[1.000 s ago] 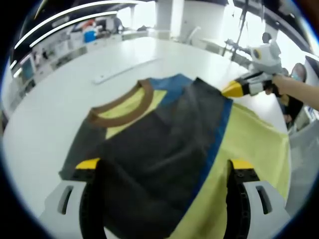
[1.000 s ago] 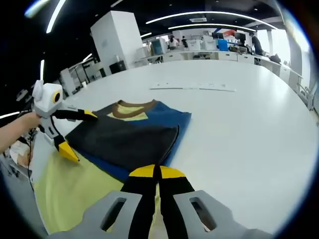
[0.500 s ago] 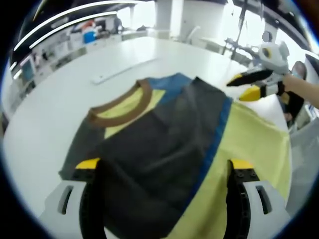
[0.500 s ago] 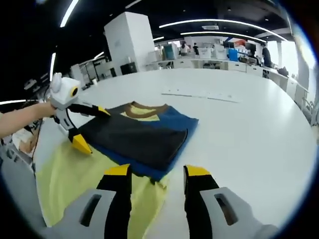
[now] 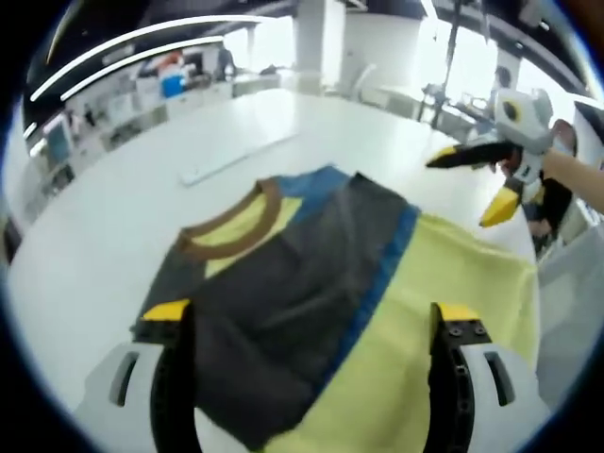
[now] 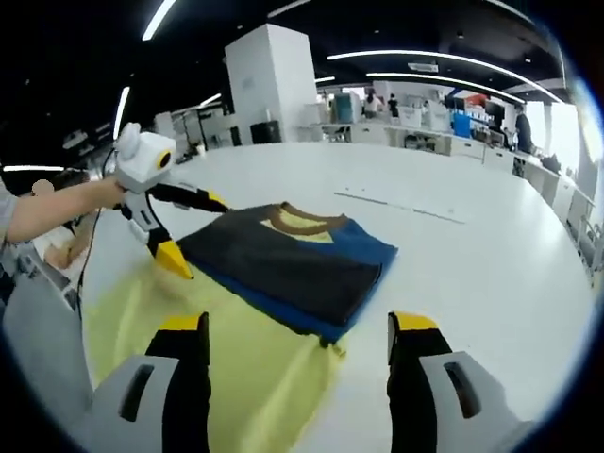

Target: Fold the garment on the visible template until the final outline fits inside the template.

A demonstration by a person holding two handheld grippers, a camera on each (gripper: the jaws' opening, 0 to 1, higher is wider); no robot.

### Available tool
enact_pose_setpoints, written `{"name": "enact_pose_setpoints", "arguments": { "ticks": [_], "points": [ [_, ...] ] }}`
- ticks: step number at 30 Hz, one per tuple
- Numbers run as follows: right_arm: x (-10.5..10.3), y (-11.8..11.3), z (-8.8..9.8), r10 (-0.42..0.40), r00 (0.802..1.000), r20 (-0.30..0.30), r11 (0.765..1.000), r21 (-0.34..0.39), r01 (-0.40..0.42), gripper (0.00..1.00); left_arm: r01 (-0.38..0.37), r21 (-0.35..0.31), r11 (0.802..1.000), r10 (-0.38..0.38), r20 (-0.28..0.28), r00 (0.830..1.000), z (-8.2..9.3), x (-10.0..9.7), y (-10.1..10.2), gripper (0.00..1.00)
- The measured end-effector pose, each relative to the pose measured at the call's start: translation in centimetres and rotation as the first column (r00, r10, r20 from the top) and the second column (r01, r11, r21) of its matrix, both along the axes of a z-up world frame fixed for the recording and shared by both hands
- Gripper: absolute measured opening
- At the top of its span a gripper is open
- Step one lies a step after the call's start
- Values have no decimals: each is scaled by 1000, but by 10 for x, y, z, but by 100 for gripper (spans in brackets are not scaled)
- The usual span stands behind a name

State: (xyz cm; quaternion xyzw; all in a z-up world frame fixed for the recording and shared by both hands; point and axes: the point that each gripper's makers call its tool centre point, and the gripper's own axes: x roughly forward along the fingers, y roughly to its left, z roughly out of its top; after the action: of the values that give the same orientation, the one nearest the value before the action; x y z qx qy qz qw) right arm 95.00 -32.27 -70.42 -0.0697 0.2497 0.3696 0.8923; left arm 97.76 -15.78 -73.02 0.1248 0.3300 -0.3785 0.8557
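**Both grippers open over the folded shirt**

Bright office, round white table (image 6: 491, 236) carrying a yellow sheet template (image 6: 142, 321). On it, mid-frame, lies the folded dark grey and blue T-shirt with brown collar (image 6: 283, 260). Left gripper (image 6: 184, 236), fingers spread and released, hovers at the shirt's left edge. Right gripper (image 5: 477, 179), upper right of the left gripper view, gapes open too, holding nothing.

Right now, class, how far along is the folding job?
Done: the garment lies folded into a compact rectangle, collar on top. In hand: nothing; the left hand-held gripper and right hand-held gripper hang open. Left: its yellow lower part is spread flat, unfolded.
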Motion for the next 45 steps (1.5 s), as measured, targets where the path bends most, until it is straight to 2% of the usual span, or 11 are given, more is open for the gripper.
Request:
{"name": "enact_pose_setpoints", "arguments": {
  "ticks": [5, 13, 16, 20, 25, 27, 31, 33, 35, 38, 45],
  "points": [
    [-12, 3, 7, 60, 998, 37, 996, -64, -57, 88, 61, 41, 997, -63, 46, 997, 14, -18, -2, 100],
    [-32, 6, 22, 110, 991, 74, 991, -88, -104, 100, 164, 90, 982, -173, 108, 979, 39, -47, -8, 100],
    [-43, 7, 25, 156, 984, 85, 981, -131, -144, 100, 186, 118, 975, -200, 116, 973, 44, -56, -6, 100],
    [-59, 8, 26, 252, 960, 123, 945, -245, -217, 100, 220, 168, 961, -241, 120, 963, 49, -72, 0, 100],
    [-79, 9, 30, 307, 944, 121, 920, -292, -262, 100, 286, 248, 926, -327, 139, 935, 53, -96, 1, 100],
    [-87, 10, 33, 332, 935, 126, 909, -306, -282, 100, 320, 313, 894, -371, 119, 921, 50, -109, 6, 100],
    [-100, 12, 36, 373, 918, 132, 886, -344, -310, 100, 339, 319, 885, -391, 113, 914, 51, -128, 7, 100],
    [-102, 10, 35, 400, 903, 158, 863, -395, -313, 100, 361, 344, 867, -417, 103, 903, 49, -137, 11, 99],
    [-111, 9, 29, 422, 898, 125, 844, -414, -340, 100, 386, 396, 833, -439, 50, 897, 43, -148, 20, 99],
    [-120, 9, 25, 442, 891, 104, 832, -419, -364, 100, 392, 413, 822, -447, 42, 894, 40, -158, 26, 99],
    [-144, 3, 10, 503, 864, 7, 770, -458, -445, 100, 432, 442, 786, -470, -28, 882, 31, -183, 42, 99]
  ]
}}
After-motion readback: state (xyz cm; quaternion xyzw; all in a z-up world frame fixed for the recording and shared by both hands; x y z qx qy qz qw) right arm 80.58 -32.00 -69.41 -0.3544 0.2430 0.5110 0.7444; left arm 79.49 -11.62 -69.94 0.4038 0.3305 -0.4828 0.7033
